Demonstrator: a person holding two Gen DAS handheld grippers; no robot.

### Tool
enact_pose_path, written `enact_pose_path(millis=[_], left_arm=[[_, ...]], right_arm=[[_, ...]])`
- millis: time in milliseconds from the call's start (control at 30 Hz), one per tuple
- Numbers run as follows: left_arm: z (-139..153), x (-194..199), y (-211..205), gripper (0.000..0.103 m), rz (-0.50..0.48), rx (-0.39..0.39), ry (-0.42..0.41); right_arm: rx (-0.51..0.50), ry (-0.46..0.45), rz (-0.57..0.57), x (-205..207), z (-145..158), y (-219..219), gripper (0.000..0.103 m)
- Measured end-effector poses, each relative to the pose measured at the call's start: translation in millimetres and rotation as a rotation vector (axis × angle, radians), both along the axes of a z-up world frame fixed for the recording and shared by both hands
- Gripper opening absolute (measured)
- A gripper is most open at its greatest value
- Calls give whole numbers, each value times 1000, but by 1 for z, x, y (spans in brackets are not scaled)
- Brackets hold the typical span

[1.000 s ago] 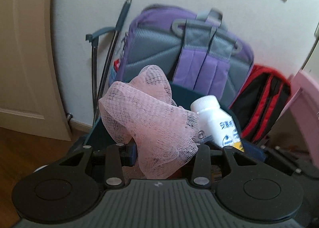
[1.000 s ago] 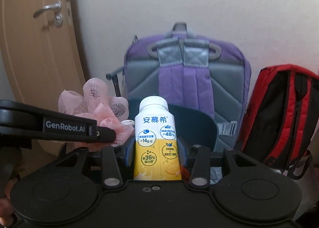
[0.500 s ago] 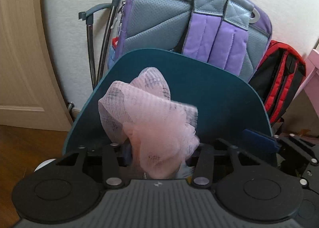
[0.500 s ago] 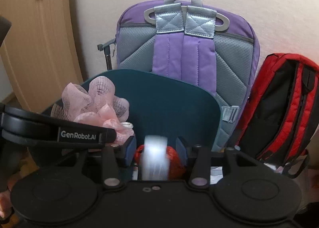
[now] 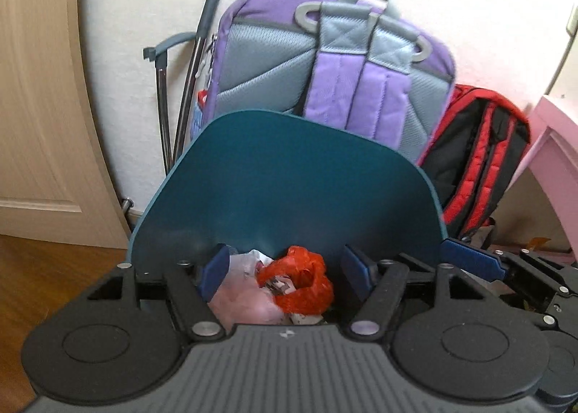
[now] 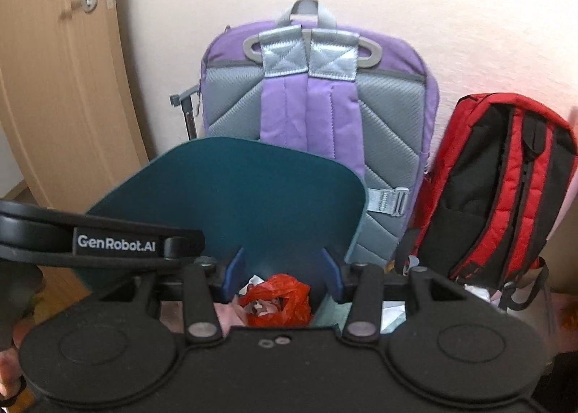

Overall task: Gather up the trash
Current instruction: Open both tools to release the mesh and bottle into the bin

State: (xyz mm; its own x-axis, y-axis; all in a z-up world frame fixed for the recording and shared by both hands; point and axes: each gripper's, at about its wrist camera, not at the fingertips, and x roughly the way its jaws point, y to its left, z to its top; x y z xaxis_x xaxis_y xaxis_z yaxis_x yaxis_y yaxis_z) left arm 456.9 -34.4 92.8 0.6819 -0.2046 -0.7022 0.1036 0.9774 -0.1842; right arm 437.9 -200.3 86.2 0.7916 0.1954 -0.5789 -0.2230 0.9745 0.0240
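Trash is lying in the teal bin [image 5: 289,196], with pink netting [image 5: 242,304] sitting toward its left edge and a red plastic bag [image 5: 300,283] touching it nearer the middle. Both claws are hovering over the bin's near rim: the left gripper [image 5: 285,268] is spread wide and gripping nothing, and the right gripper [image 6: 283,268] is likewise spread and empty. The bag is lying directly below and ahead of both, neither being clearly nearer.
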Motion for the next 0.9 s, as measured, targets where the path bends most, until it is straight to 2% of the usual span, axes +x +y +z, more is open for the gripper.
enact_pose_path(millis=[533, 900], left_arm=[[58, -104, 0, 68, -16, -10, -85], [65, -175, 8, 69, -34, -5, -103]], right_arm=[[45, -63, 15, -95, 49, -14, 48], [84, -71, 61, -158, 55, -21, 48]])
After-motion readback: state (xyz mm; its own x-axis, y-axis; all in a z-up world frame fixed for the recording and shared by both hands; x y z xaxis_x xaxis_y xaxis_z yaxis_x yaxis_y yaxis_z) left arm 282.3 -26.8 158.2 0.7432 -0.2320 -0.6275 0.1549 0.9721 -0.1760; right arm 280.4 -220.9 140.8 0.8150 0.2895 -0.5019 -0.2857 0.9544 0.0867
